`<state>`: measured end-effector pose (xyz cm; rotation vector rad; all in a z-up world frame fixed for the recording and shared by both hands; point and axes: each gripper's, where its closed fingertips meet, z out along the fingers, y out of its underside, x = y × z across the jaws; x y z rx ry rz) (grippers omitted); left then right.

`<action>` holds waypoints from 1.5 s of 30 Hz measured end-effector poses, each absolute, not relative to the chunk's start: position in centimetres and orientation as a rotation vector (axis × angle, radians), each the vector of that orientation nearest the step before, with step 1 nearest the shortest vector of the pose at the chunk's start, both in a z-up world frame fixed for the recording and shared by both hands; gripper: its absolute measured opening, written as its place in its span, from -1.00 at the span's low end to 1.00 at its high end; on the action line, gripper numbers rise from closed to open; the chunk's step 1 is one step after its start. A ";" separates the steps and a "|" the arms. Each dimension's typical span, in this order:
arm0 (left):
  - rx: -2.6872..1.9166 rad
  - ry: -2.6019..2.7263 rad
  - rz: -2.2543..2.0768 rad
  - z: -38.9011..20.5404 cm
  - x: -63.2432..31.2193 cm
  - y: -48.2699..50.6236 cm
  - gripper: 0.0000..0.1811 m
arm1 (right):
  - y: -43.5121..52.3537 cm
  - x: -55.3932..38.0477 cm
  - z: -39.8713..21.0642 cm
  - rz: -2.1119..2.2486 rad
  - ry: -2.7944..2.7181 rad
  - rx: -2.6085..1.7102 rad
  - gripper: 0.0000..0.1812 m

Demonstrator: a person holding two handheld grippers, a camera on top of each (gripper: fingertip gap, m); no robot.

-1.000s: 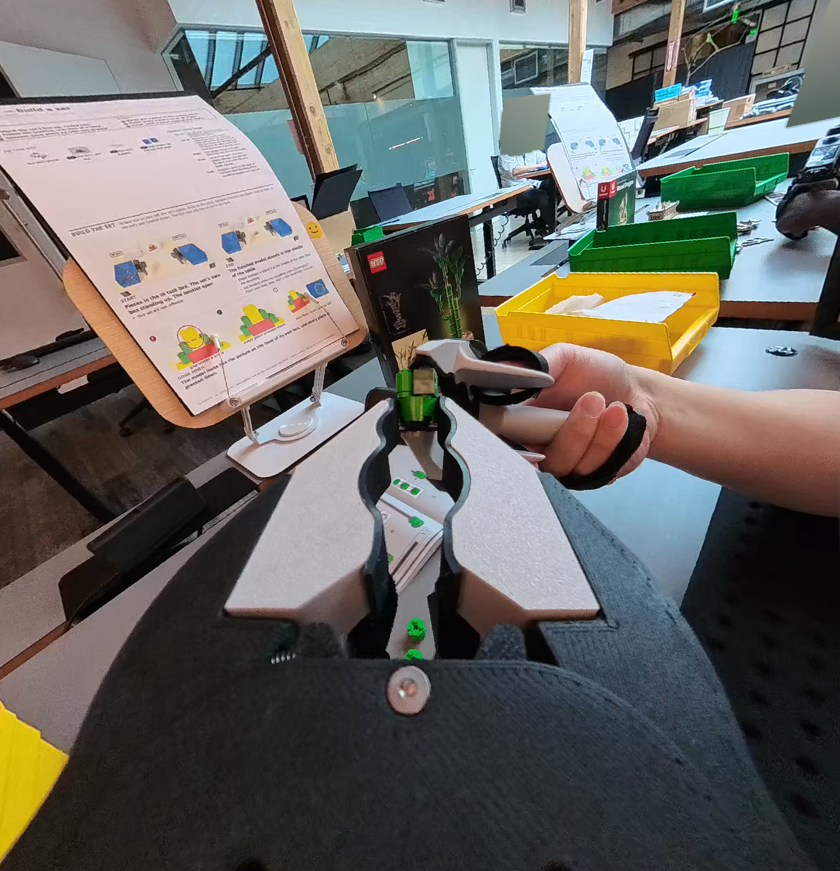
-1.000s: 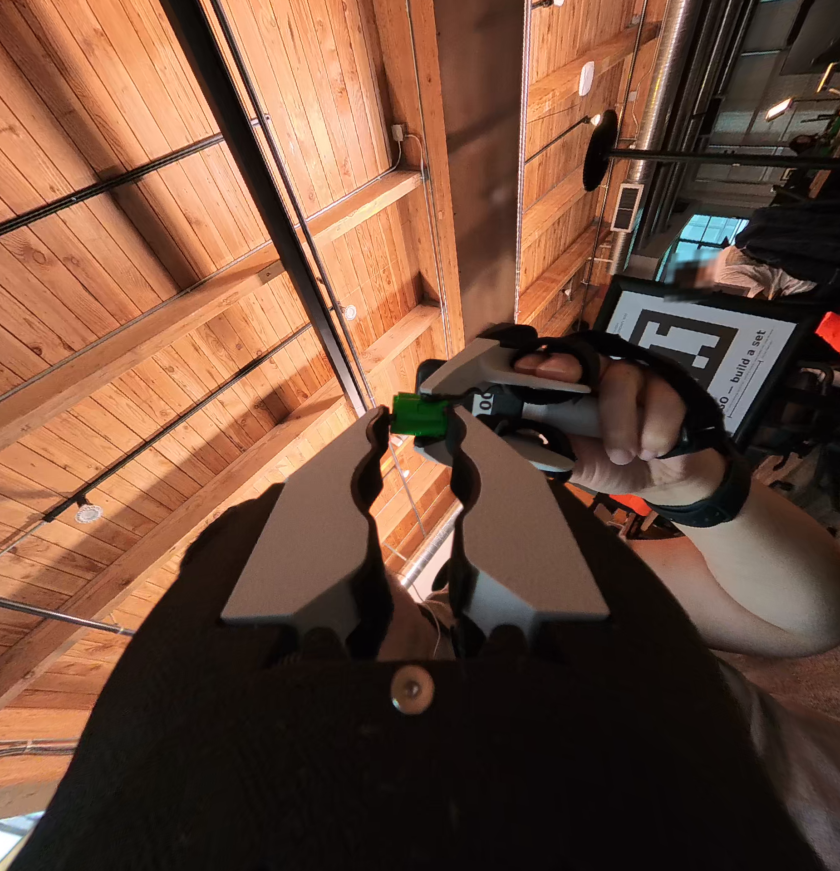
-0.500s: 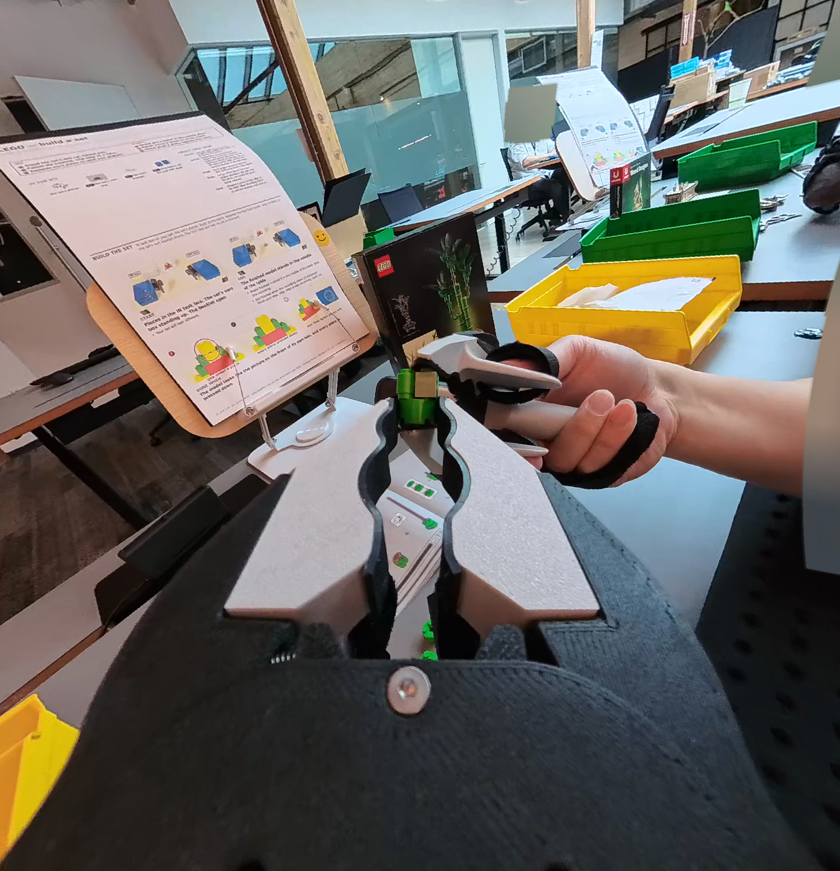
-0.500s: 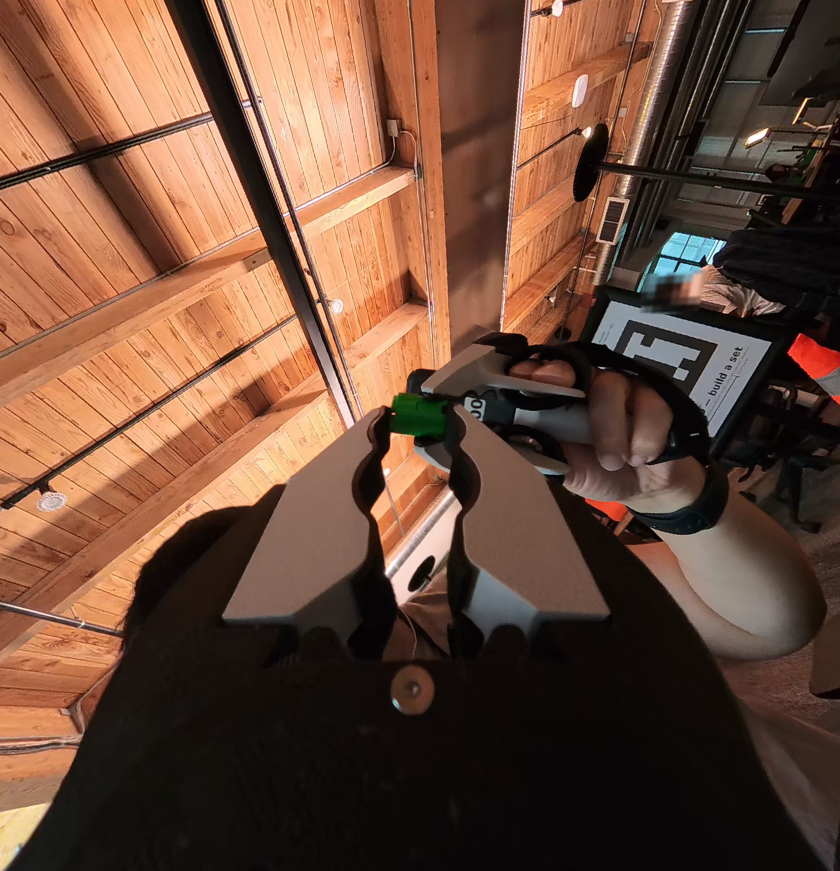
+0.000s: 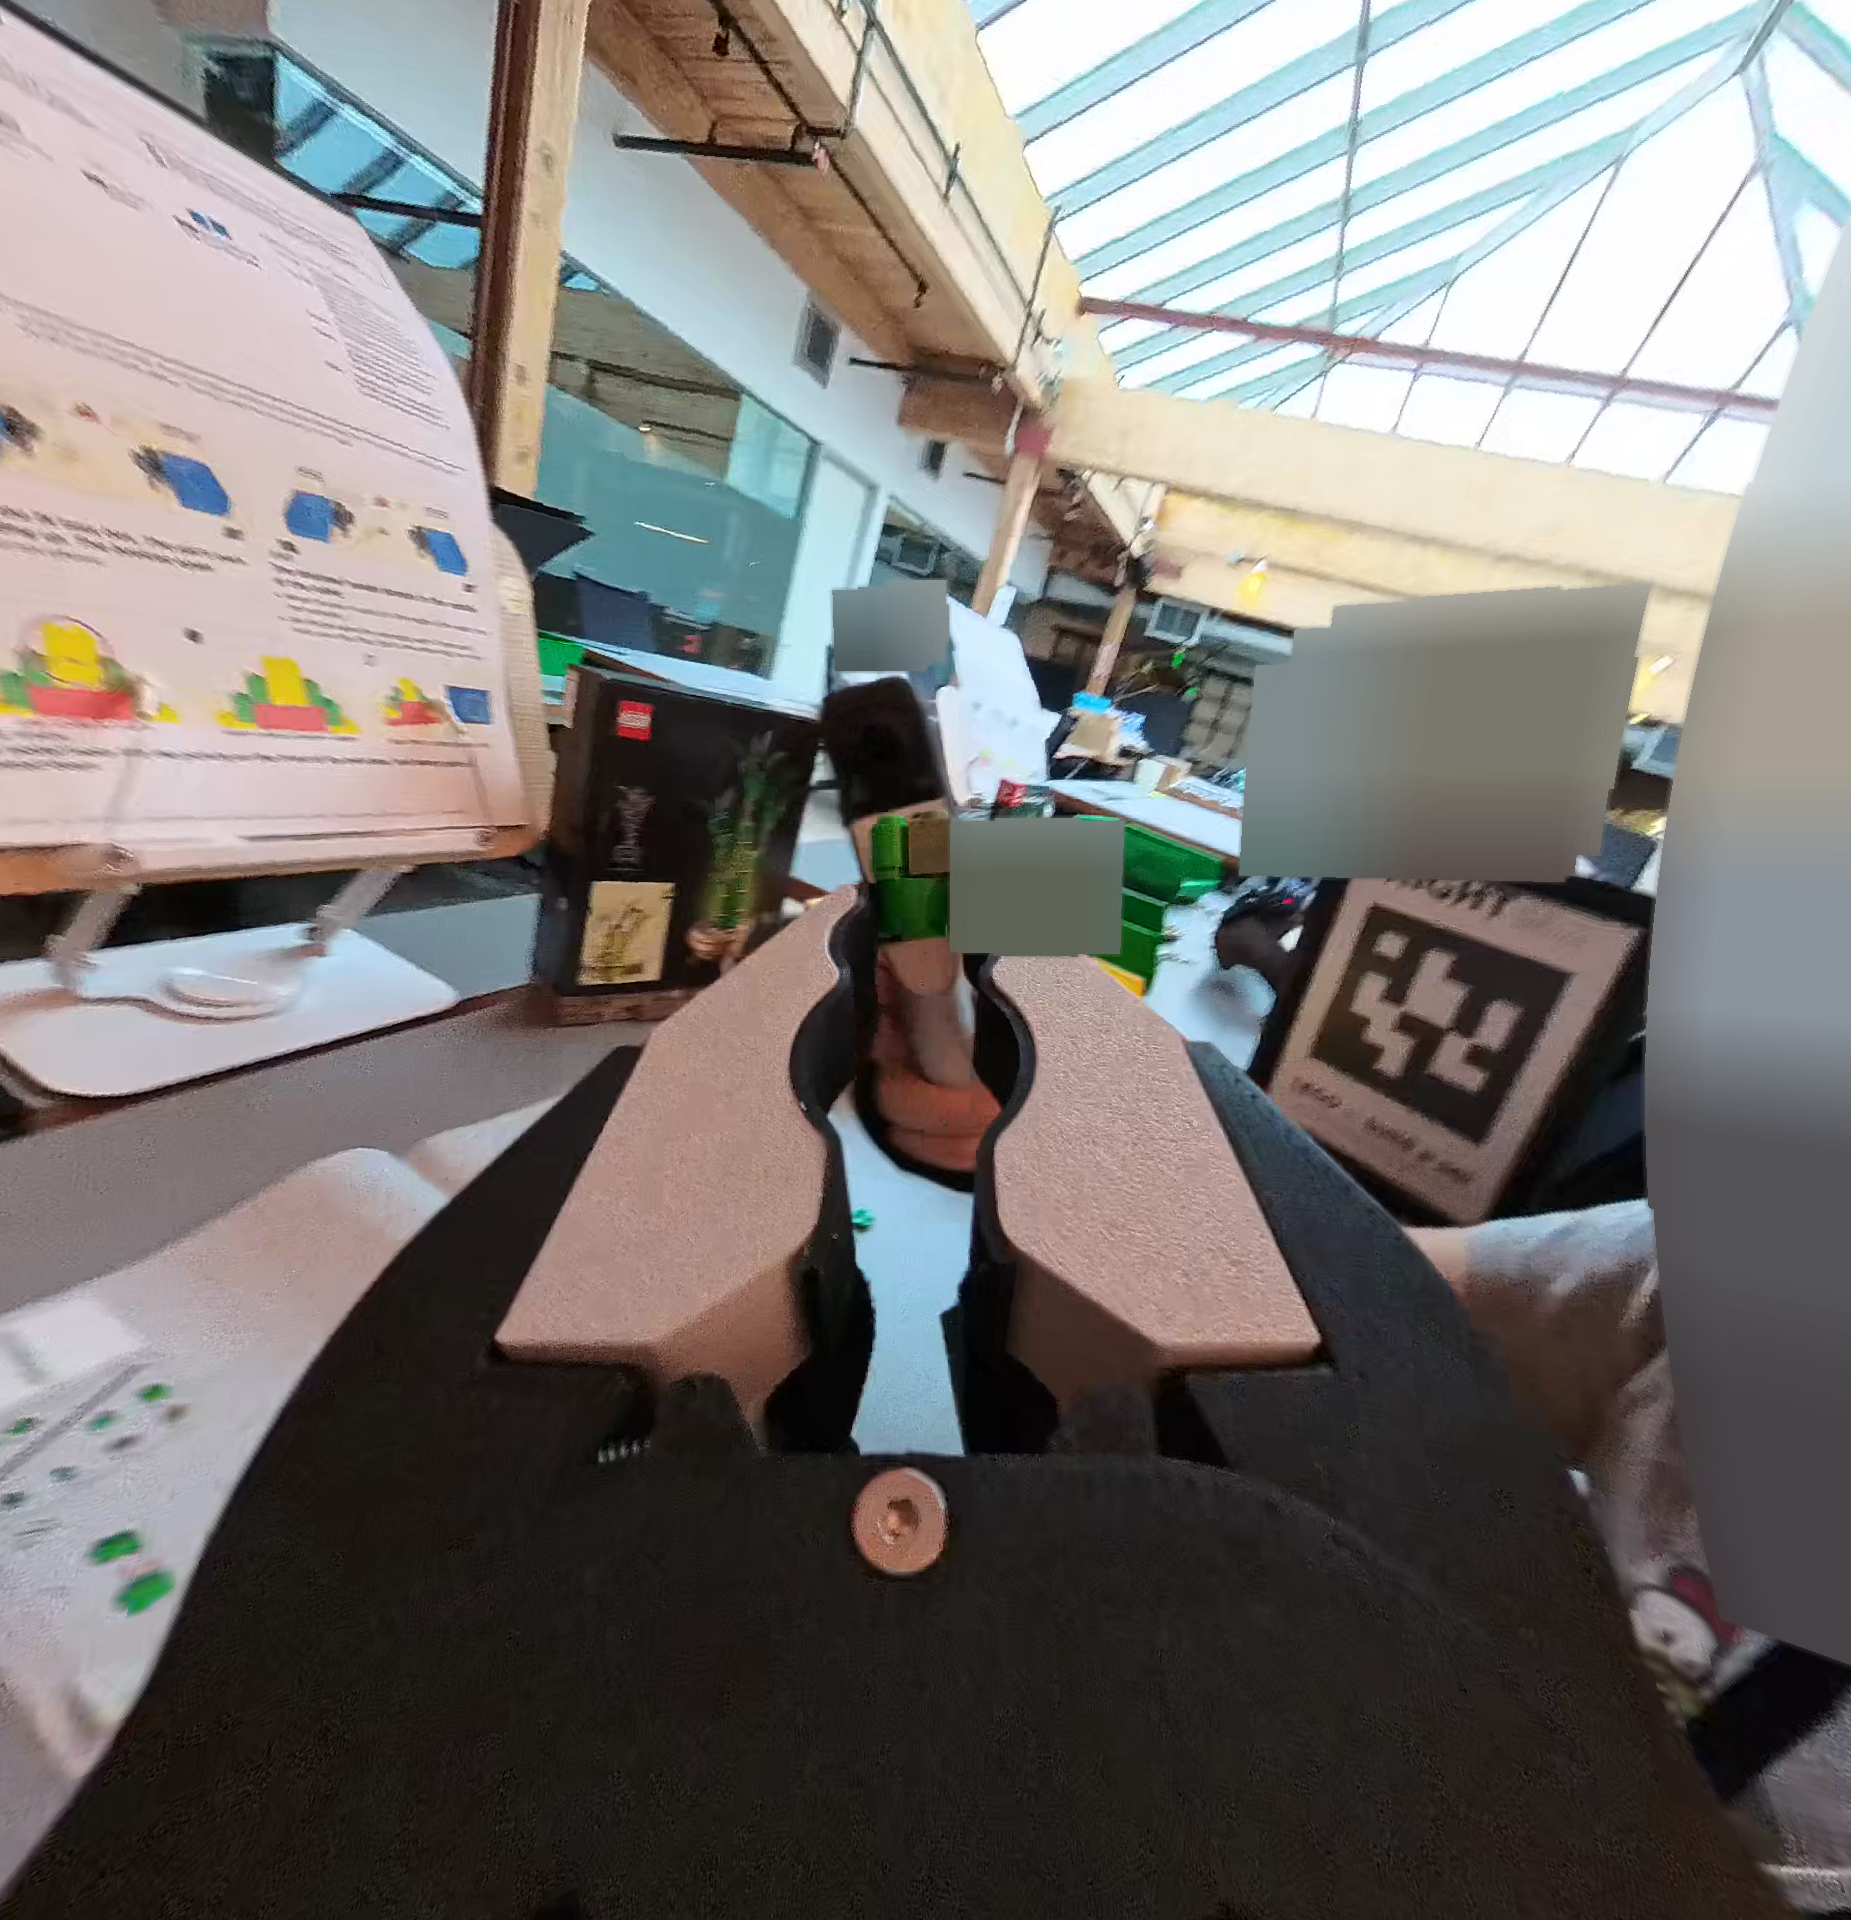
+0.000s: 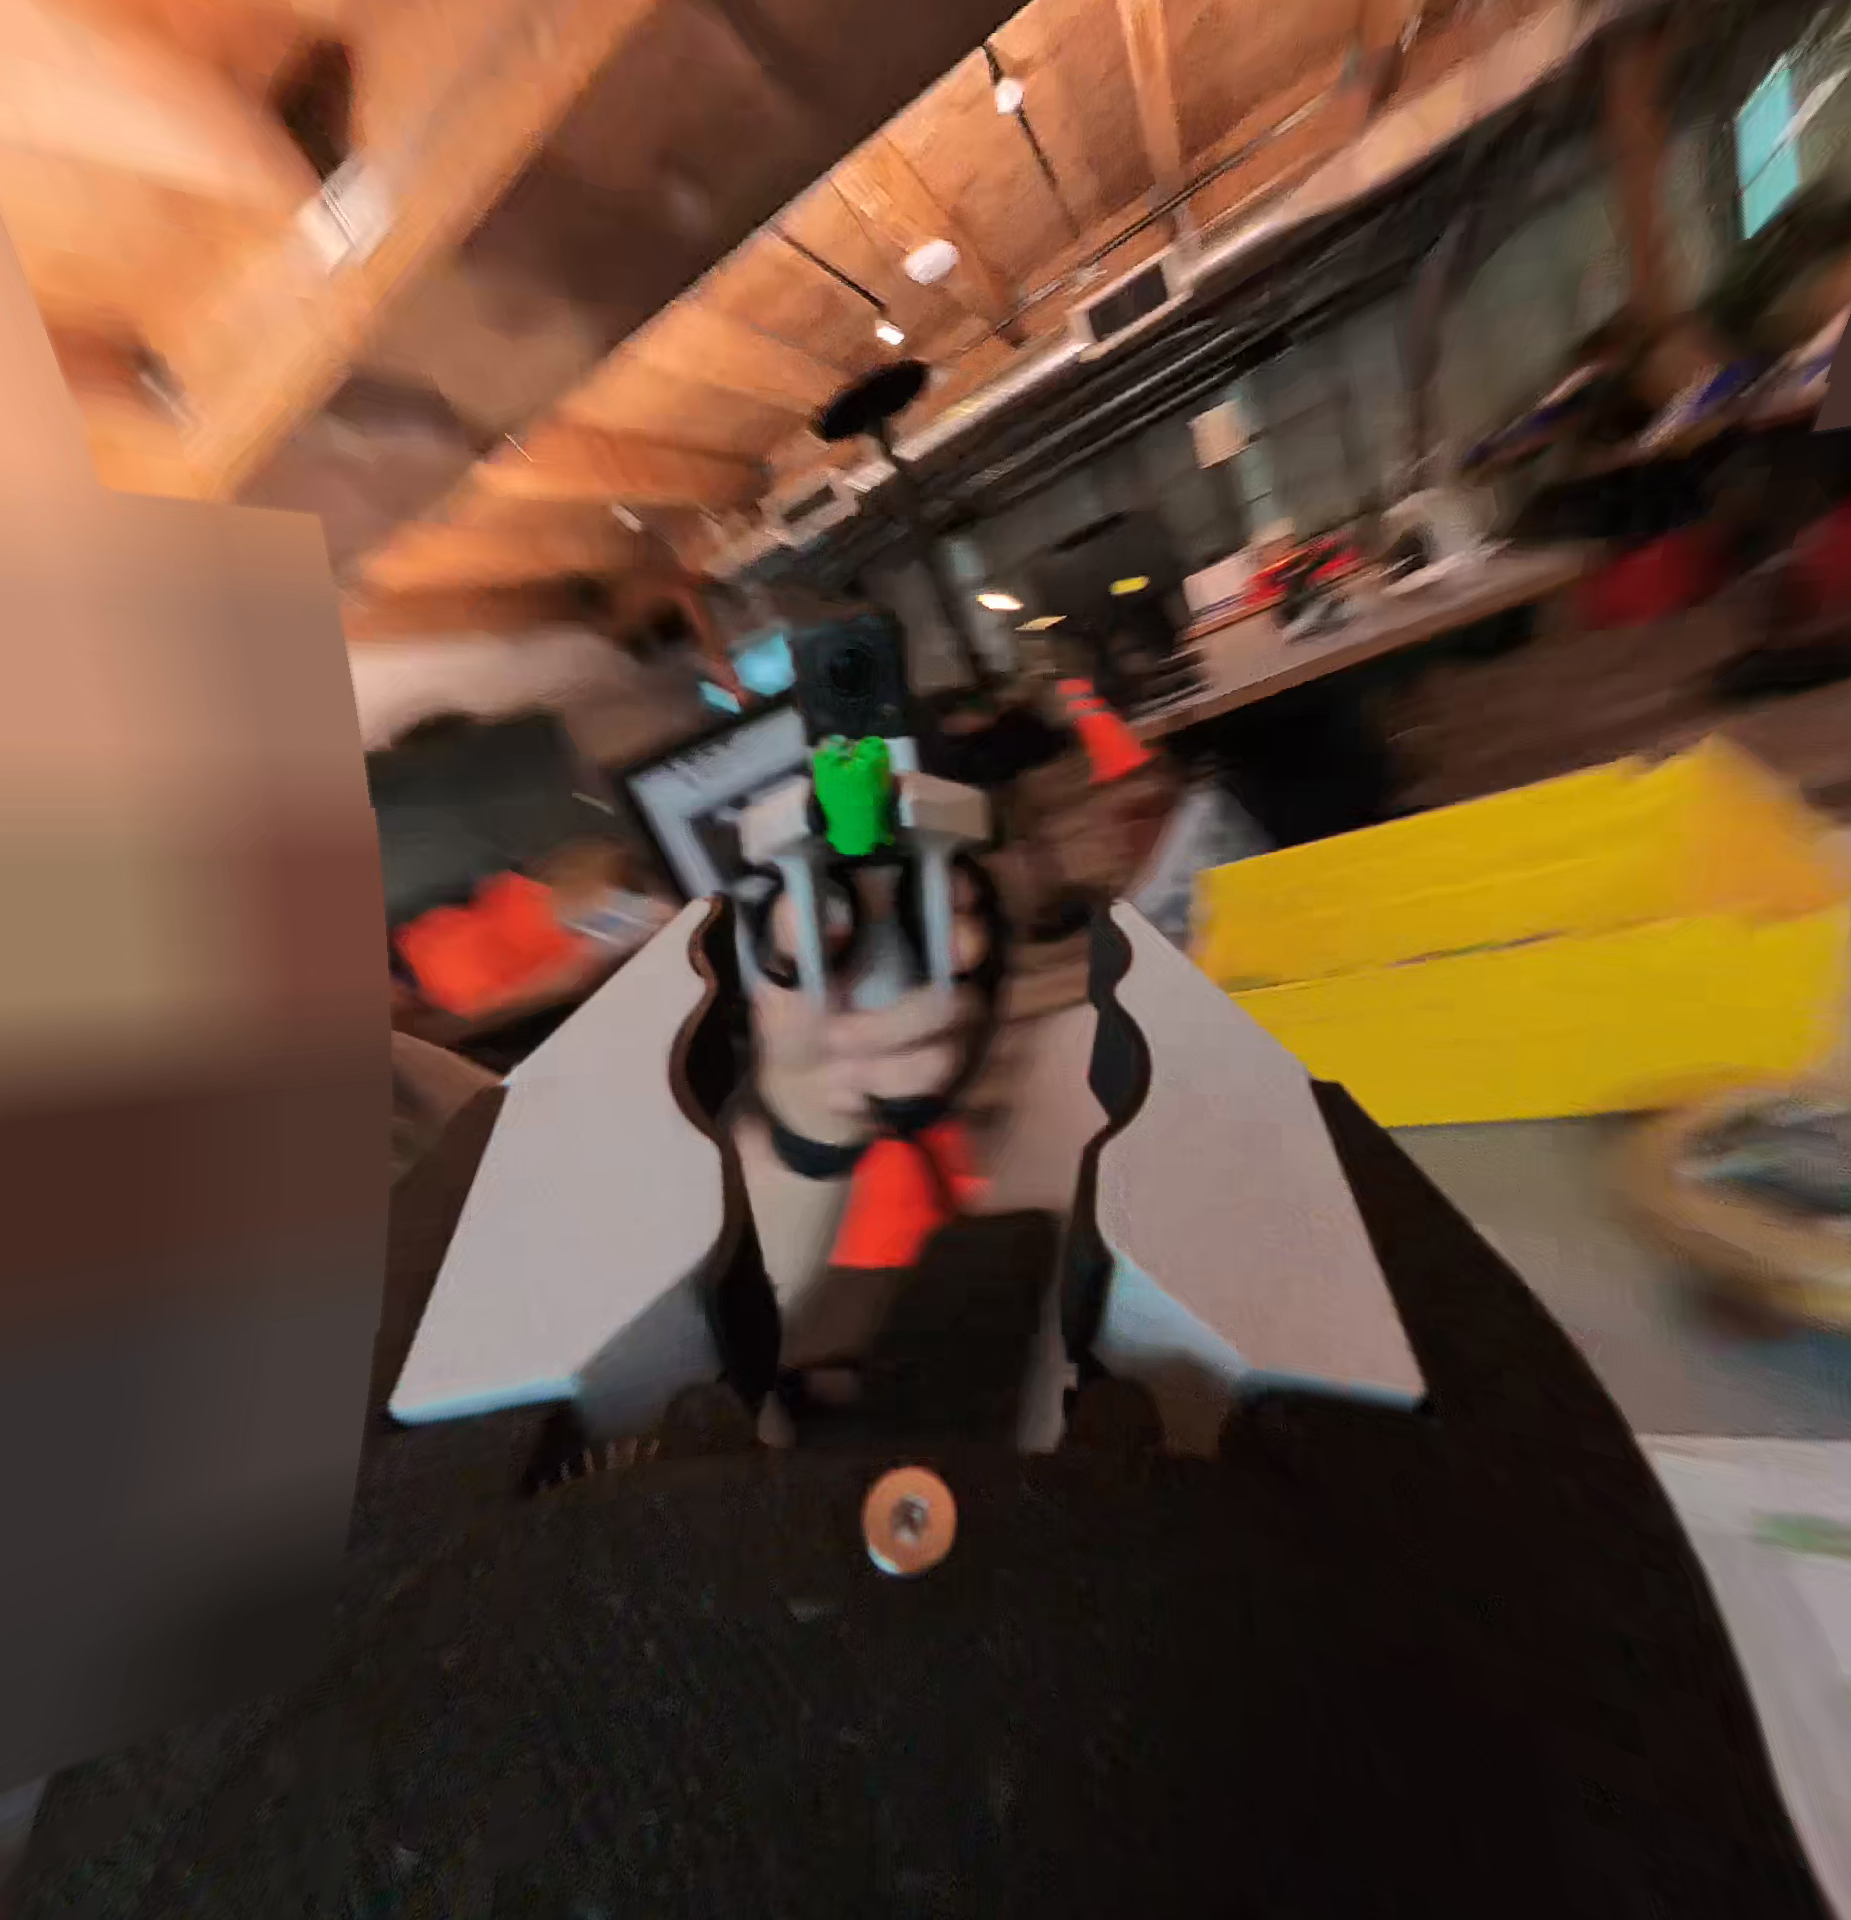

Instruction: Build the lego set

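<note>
Two grippers shared the green lego sub-assembly [image 5: 905,894] half a second ago; now only one has it. The left gripper [image 5: 916,914] remains pinched on it at the very fingertips, with a small tan piece showing on the upper side of the green part. The right gripper [image 6: 913,914] has let go: its jaws stand wide apart with nothing between them, and it now faces the left gripper head-on from a short way back, so the sub-assembly [image 6: 850,800] shows ahead of it, clamped between the other tool's grey fingers. Both views have swung sharply and the right wrist view is heavily motion-blurred. Judgement: the joining press looks finished, and the right gripper is free to fetch the next piece while the left keeps the work aloft. Room ahead of the left gripper is tight. The dark lego box [image 5: 672,831] stands ahead and to the left, the instruction sheet [image 5: 204,520] on its stand is farther left, and a framed marker board [image 5: 1440,1018] stands close on the right. An open booklet [image 5: 69,1455] lies below left on the table [image 5: 225,1122]. The yellow bin [image 6: 1523,935] stands right of the spread right gripper. The fingertip hold is shallow, so a knock could twist the sub-assembly.
</note>
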<state>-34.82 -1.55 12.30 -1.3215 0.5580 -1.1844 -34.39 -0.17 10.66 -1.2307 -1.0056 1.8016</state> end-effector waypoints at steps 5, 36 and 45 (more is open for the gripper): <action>-1.342 0.524 -1.301 11.7 -34.5 -2.2 -0.85 | -0.4 -32.5 10.9 0.793 -1.209 -0.737 -0.28; -1.390 0.622 -1.427 9.8 -31.1 -4.9 -0.73 | -5.0 -33.6 10.9 0.346 -1.334 -0.487 -0.78; -1.396 0.633 -1.437 9.5 -31.2 -5.0 -0.85 | -5.3 -33.8 10.4 0.343 -1.367 -0.479 -0.77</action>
